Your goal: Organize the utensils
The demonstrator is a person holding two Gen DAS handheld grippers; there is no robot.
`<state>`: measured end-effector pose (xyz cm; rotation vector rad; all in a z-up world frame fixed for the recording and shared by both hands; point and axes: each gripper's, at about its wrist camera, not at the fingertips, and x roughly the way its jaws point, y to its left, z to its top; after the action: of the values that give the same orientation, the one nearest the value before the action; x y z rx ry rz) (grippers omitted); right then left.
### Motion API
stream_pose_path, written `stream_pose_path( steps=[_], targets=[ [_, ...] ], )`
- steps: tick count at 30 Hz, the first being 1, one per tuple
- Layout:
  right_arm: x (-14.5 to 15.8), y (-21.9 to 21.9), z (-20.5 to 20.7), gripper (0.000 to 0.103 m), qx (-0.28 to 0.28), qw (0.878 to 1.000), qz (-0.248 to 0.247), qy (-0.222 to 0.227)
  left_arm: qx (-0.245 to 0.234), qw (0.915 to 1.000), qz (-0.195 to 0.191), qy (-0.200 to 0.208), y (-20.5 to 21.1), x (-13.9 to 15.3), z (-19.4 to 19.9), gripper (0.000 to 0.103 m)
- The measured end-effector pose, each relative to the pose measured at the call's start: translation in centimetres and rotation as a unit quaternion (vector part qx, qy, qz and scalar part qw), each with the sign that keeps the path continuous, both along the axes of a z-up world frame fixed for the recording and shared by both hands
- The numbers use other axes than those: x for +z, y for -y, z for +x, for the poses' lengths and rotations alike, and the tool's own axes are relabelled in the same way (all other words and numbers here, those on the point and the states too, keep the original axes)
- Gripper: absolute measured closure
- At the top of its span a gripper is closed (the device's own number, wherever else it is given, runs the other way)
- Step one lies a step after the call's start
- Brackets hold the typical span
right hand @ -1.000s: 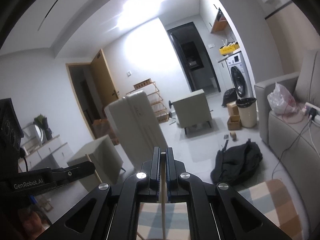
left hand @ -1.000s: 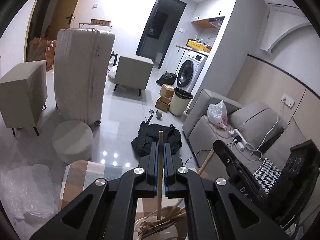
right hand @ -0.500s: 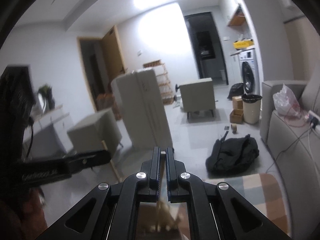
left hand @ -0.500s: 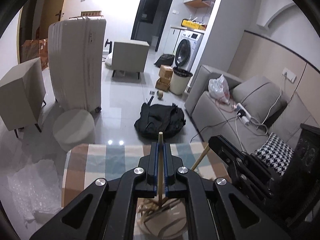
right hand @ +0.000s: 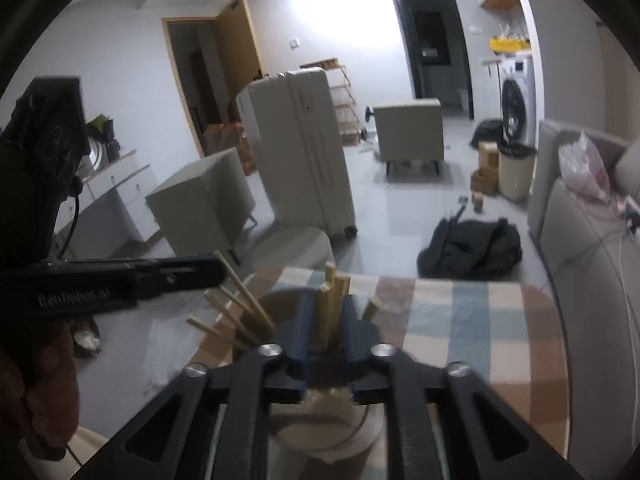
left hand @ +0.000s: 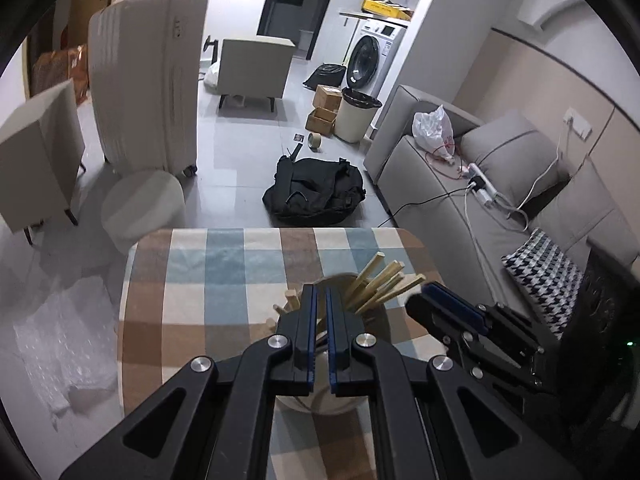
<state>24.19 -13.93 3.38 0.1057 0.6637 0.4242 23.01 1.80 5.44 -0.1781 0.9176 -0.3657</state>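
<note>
Right claw (right hand: 323, 322) hides the chopsticks' (right hand: 334, 312) lower ends.

Table (left hand: 208, 276), rounded corners, w/ checked cloth in brown, blue & cream. On it: 1 round holder (left hand: 340, 400) at 6 o'clock, near edge, w/ wooden sticks (left hand: 384, 280) upright inside.

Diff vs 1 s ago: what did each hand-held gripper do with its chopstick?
Both tipped down over the holder cup. The left hand-held gripper had a chopstick clamped upright; now no stick shows in its narrow gap, so it has probably dropped it in among the chopsticks. The right hand-held gripper opened and straddles sticks in the cup. The checkered tablecloth is unmoved.
</note>
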Motion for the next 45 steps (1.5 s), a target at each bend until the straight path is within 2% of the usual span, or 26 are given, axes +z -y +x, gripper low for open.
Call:
stream_pose_path(
  steps=[2, 4, 6, 8, 9, 11, 12, 14, 15, 24, 27, 37, 39, 45],
  targets=[
    [0.4, 1.0, -0.8, 0.068, -0.017, 1.000, 0.009, 0.003, 0.010, 1.0000, 0.000, 0.001, -0.4, 0.6, -0.5, 0.102],
    [1.0, 1.9, -1.7, 0.065, -0.030, 0.999, 0.022, 0.005, 0.014, 0.9999, 0.001, 0.001, -0.6, 1.2, -1.2, 0.096],
    [1.7, 2.6, -2.5, 0.058, -0.042, 0.999, 0.031, 0.002, 0.024, 0.9996, 0.013, 0.009, -0.7, 1.9, -2.3, 0.081],
    [2.5, 3.3, -3.5, 0.049, -0.050, 0.998, 0.036, 0.009, 0.031, 0.9992, 0.016, 0.021, -0.7, 2.5, -3.4, 0.061],
    [2.9, 3.5, -4.1, 0.047, -0.054, 0.998, 0.037, 0.015, 0.040, 0.9984, 0.022, 0.032, -0.7, 3.0, -4.3, 0.058],
    [3.7, 4.0, -5.4, 0.036, -0.058, 0.997, 0.036, 0.027, 0.056, 0.9964, 0.040, 0.050, -0.6, 3.7, -5.3, 0.042],
    [4.1, 4.3, -5.9, 0.034, -0.060, 0.997, 0.037, 0.032, 0.065, 0.9944, 0.052, 0.065, -0.5, 4.3, -6.2, 0.039],
    [5.0, 4.5, -7.1, 0.029, -0.065, 0.996, 0.042, 0.044, 0.072, 0.9913, 0.068, 0.086, -0.1, 5.0, -7.4, 0.025],
    [5.6, 4.7, -7.9, 0.027, -0.066, 0.996, 0.047, 0.050, 0.077, 0.9898, 0.073, 0.095, 0.0, 5.3, -8.1, 0.022],
    [8.0, 4.9, -12.6, 0.008, -0.059, 0.994, 0.045, 0.086, 0.093, 0.9834, 0.078, 0.135, 0.3, 6.6, -11.7, 0.016],
    [8.3, 5.0, -14.3, 0.000, -0.063, 0.992, 0.046, 0.099, 0.102, 0.9806, 0.083, 0.145, 0.1, 6.6, -12.8, 0.009],
    [7.1, 4.5, -19.2, 0.000, -0.071, 0.988, 0.024, 0.138, 0.126, 0.9755, 0.084, 0.160, -0.7, 5.0, -16.0, 0.005],
    [6.6, 4.4, -20.2, 0.000, -0.075, 0.987, 0.021, 0.141, 0.135, 0.9721, 0.095, 0.167, -0.5, 4.5, -16.9, 0.005],
    [6.2, 4.0, -22.3, 0.000, -0.076, 0.986, 0.014, 0.149, 0.136, 0.9694, 0.105, 0.175, -0.1, 3.3, -18.8, 0.005]
  ],
)
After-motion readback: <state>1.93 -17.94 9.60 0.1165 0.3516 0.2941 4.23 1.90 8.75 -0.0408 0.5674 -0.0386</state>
